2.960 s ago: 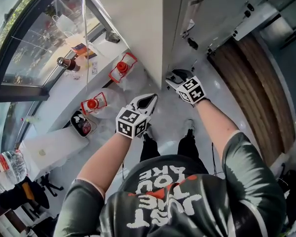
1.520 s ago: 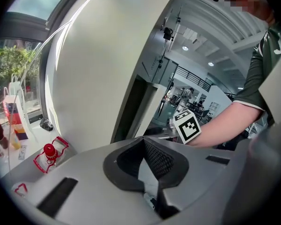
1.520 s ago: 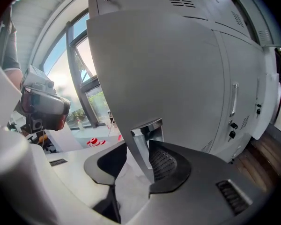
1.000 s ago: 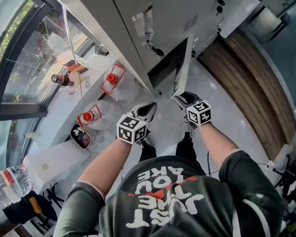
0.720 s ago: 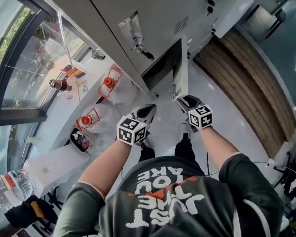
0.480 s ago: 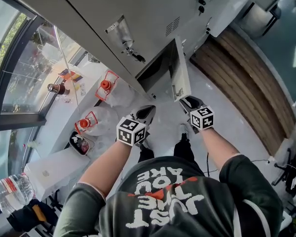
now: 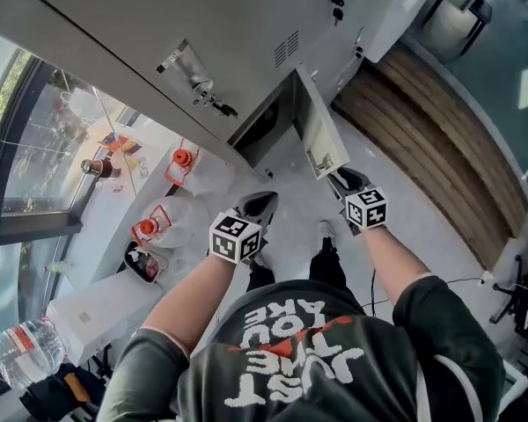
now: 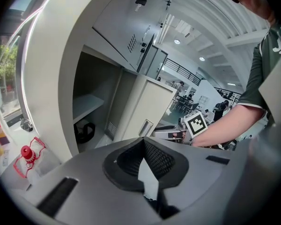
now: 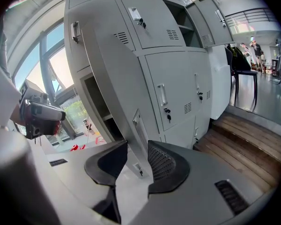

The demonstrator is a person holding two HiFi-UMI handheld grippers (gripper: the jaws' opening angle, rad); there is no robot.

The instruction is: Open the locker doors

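R claw clamping ajar grey metal locker door by upright edge | L claw hanging closed, empty, farther off

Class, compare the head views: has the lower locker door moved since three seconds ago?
Yes. The door has swung outward toward the person, away from the plane of the shut upper locker, exposing its compartment.

We see pale grey lockers and door, black-and-white square markers on the dark grey left gripper and right gripper, a brown striped wood floor, and a dark shirt with white lettering.
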